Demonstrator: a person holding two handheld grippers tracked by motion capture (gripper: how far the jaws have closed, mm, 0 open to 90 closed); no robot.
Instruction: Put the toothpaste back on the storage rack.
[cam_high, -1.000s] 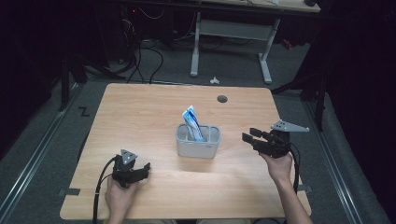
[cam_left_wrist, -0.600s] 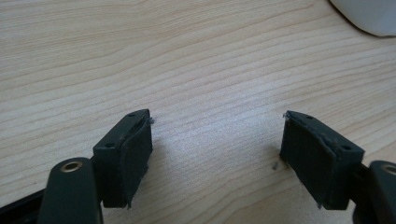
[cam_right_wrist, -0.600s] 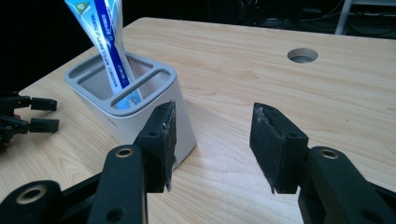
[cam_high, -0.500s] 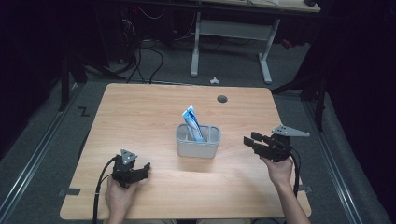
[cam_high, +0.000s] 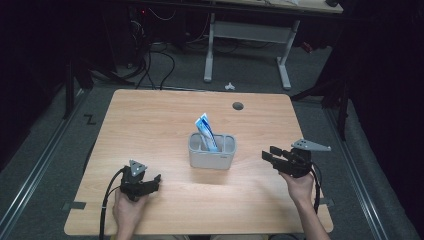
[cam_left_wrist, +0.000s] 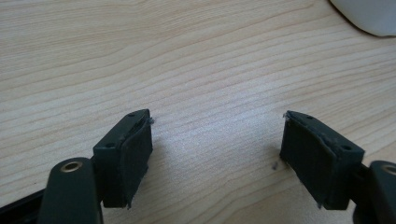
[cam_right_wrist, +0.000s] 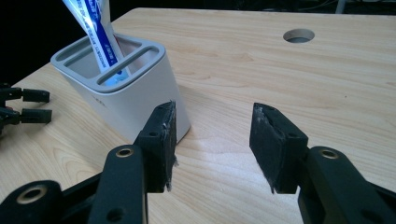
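You see the wooden table (cam_high: 165, 120) with a round cable hole (cam_high: 238, 106) near its far edge — beyond it, a white-legged desk frame (cam_high: 247, 35), loose black cables (cam_high: 150, 65) and a small white object (cam_high: 229, 86) on the grey floor (cam_high: 60, 150).

Blue-and-white tube (cam_high: 205, 131), pale grey holder (cam_high: 212, 159), light wood-grain table (cam_high: 150, 125).

The holder (cam_high: 212, 151) hides the toothpaste tube's (cam_high: 205, 131) lower end.
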